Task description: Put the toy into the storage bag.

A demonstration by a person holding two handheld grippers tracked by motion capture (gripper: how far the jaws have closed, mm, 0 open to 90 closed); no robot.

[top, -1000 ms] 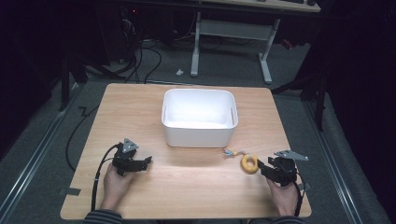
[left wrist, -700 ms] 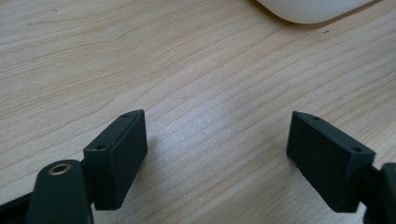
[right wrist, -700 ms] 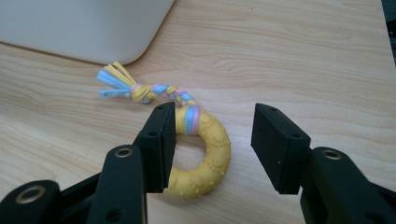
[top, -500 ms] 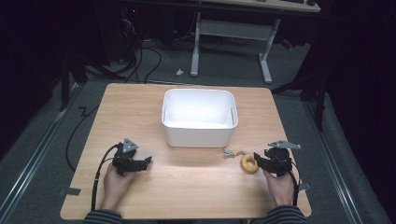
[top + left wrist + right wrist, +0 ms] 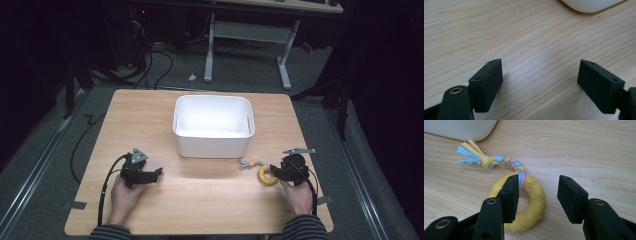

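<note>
Here, white bin [image 5: 212, 125] sits mid-worktop; left gripper [image 5: 150, 175] rests released near the front-left corner. Right gripper [image 5: 537, 195], having slid inward, straddles the yellow ring toy [image 5: 534, 202] toward the front-right corner, jaws unclenched: grasp imminent.

Nubbly yellow rubber ring [image 5: 534, 202], braided cloth tail [image 5: 499, 161], matt wood-grain table [image 5: 586, 152].

wooden table [image 5: 150, 115], white bin [image 5: 212, 145], ring toy [image 5: 267, 176]
</note>
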